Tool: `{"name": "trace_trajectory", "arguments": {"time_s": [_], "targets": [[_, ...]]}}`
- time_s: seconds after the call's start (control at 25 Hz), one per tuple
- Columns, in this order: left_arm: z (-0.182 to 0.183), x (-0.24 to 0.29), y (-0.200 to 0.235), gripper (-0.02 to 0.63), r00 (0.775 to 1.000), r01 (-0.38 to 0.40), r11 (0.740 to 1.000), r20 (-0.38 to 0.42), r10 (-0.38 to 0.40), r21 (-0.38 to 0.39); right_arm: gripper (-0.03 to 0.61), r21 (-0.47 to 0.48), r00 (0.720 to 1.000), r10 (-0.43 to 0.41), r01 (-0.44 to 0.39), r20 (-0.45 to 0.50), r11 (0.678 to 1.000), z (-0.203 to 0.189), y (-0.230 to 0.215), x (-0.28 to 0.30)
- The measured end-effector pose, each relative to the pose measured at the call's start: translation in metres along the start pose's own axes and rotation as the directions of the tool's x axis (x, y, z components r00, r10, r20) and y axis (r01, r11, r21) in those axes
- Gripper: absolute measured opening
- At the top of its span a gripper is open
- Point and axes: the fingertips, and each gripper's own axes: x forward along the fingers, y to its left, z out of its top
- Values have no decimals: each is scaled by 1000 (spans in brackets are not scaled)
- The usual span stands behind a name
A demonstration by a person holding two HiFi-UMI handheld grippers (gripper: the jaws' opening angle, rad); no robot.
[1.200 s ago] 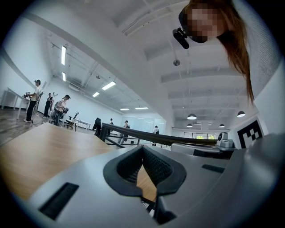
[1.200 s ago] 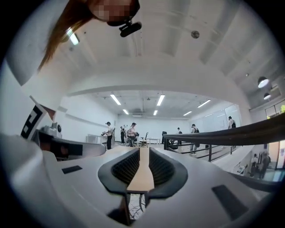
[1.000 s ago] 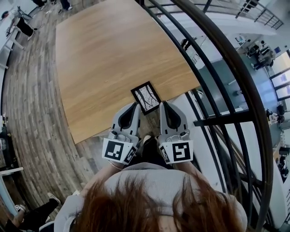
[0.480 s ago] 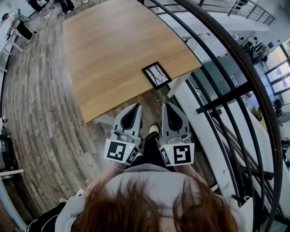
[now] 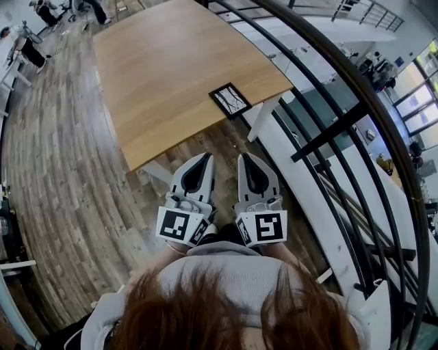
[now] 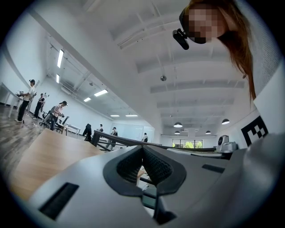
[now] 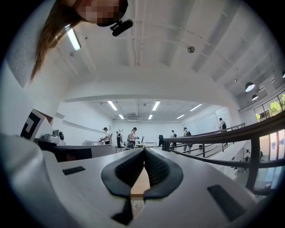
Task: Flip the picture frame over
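The picture frame [image 5: 230, 100], black-edged with a pale branch picture facing up, lies flat at the near right corner of the wooden table [image 5: 171, 68]. My left gripper [image 5: 205, 158] and right gripper [image 5: 245, 158] are held side by side close to my body. They are over the plank floor, well short of the table and apart from the frame. Both are shut with nothing between the pads. In the left gripper view the left gripper's [image 6: 142, 149] jaw tips meet. The right gripper's [image 7: 144, 151] do the same in the right gripper view, where a strip of the tabletop [image 7: 141, 182] shows below them.
A black curved railing [image 5: 328, 130] runs along the right side over a white ledge [image 5: 301, 184]. A white table leg [image 5: 263, 117] stands below the frame's corner. Several people [image 5: 41, 14] stand at desks far off at the upper left.
The table and frame have slid away toward the top of the head view, first right, then slightly back left. More floor now lies between them and the grippers. Both grippers stayed shut and side by side.
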Motion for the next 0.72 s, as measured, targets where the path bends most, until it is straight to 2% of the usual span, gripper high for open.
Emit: {"name": "trace_trajectory", "arguments": {"time_s": [0.4,0.72], "targets": [[7,5,-38,6,999,3,1000,37,-3,-7,17,13,998,56,-56,-11,998,7,-10,-26],[8,6,-48,6,999,-1,1000,48,2,-12,17,-32,997,73,-73,2,997,13,-10,-37]]}}
